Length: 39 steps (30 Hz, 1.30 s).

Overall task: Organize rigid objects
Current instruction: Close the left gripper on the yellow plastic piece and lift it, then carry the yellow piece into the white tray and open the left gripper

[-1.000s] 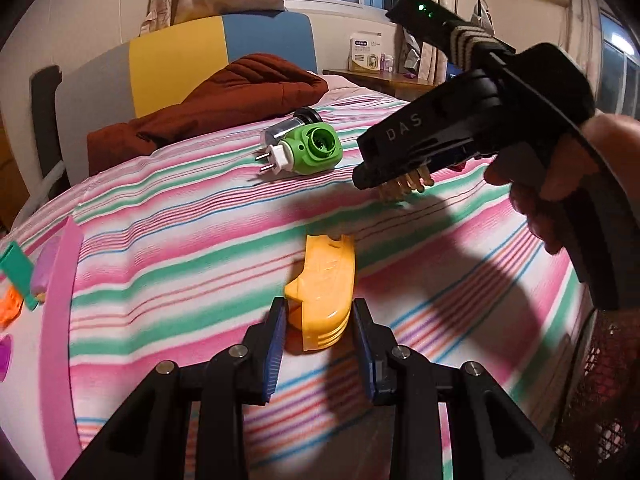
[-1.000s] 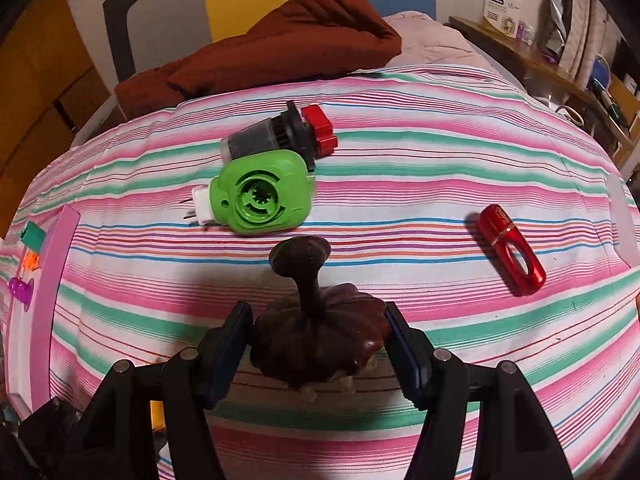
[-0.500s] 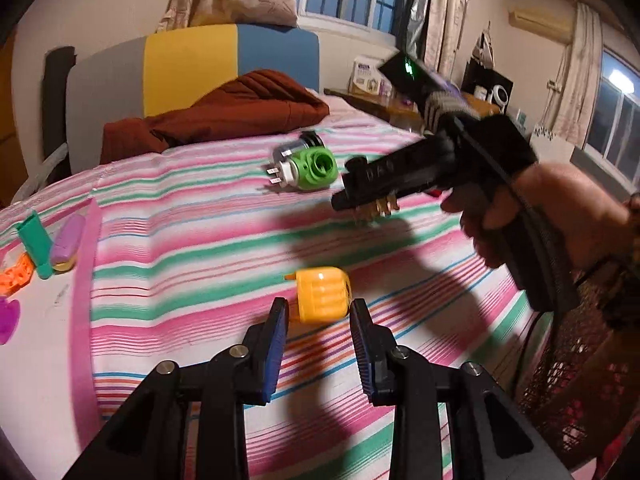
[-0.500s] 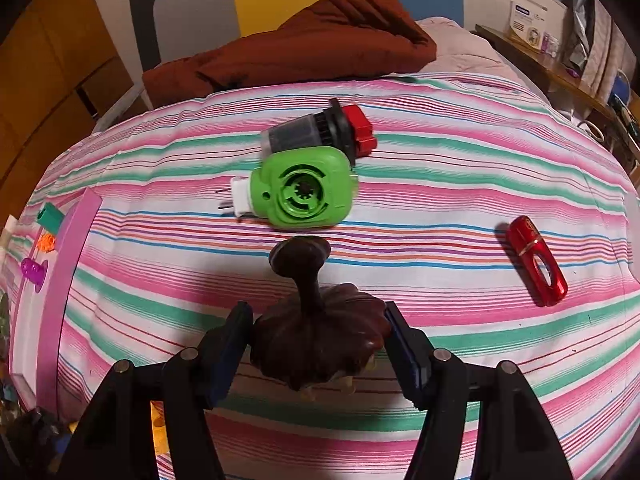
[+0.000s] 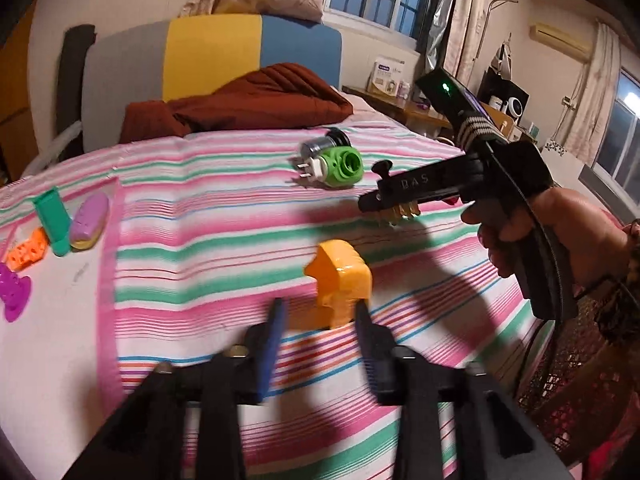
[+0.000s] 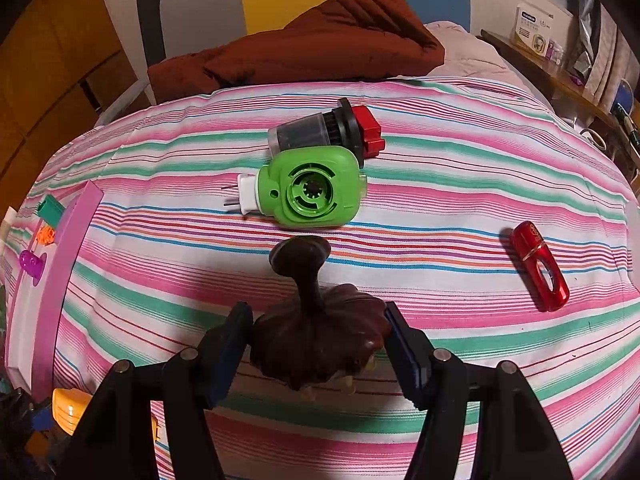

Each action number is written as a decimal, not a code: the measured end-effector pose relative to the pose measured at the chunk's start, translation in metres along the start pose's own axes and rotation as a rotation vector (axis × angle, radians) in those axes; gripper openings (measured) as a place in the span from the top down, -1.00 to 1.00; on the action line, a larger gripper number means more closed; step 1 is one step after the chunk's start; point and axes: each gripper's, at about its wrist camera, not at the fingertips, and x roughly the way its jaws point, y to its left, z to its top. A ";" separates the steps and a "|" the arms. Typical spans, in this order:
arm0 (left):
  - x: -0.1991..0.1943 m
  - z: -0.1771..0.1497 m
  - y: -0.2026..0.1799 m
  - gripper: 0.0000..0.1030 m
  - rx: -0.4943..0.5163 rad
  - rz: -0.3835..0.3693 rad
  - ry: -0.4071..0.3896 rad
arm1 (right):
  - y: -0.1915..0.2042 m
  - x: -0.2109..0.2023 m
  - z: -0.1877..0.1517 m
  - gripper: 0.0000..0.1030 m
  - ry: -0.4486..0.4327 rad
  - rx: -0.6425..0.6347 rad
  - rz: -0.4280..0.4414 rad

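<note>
An orange plastic piece (image 5: 340,280) stands on the striped bedsheet between the fingertips of my left gripper (image 5: 318,320). Its jaws are opening, and the blurred pads do not seem to press on the piece. My right gripper (image 6: 318,332) is shut on a dark brown knobbed wooden piece (image 6: 316,332), held just above the sheet. In the left wrist view a hand carries that right gripper (image 5: 370,200) at the right. A green plug-in device (image 6: 308,192) and a grey, black and red cylinder (image 6: 320,132) lie beyond it. A red capsule-shaped item (image 6: 540,264) lies to the right.
A pink-rimmed white tray (image 5: 108,264) at the left holds a teal block, a purple oval, an orange brick and a magenta piece. A brown blanket (image 5: 240,108) lies heaped at the headboard. A dark mesh basket (image 5: 580,380) stands off the bed's right edge.
My left gripper has risen and shifted. The orange piece has turned from lying lengthwise to standing on end, and the left fingers blur as they part. The right gripper has kept its grip.
</note>
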 end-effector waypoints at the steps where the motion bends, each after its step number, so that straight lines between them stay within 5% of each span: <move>1: 0.001 0.001 -0.002 -0.30 -0.004 -0.005 -0.004 | 0.000 0.000 0.000 -0.28 0.000 -0.001 0.000; 3: 0.004 0.003 -0.007 -0.44 0.000 -0.023 -0.012 | 0.000 0.001 0.000 -0.28 0.001 0.002 0.001; 7: 0.018 0.014 -0.014 -0.37 0.023 -0.003 0.006 | 0.000 0.001 0.000 -0.28 0.001 0.004 0.004; 8: 0.022 0.016 -0.014 -0.23 0.026 0.015 0.017 | 0.000 0.001 0.000 -0.28 0.001 0.005 0.006; 9: 0.025 0.017 -0.012 0.25 0.022 0.023 0.029 | -0.001 0.001 0.000 -0.28 0.001 0.006 0.007; 10: 0.029 0.017 -0.008 0.39 0.002 0.015 0.055 | -0.001 0.001 0.000 -0.28 0.001 0.006 0.008; 24: -0.021 0.014 0.041 0.41 -0.197 -0.053 -0.041 | -0.001 0.002 0.000 -0.28 0.002 0.006 0.009; 33: -0.051 0.030 0.111 0.41 -0.331 0.074 -0.122 | 0.001 0.004 -0.001 -0.28 -0.002 -0.012 -0.002; 39: -0.041 0.030 0.175 0.41 -0.471 0.137 -0.048 | 0.001 0.009 -0.002 -0.21 0.025 -0.036 -0.028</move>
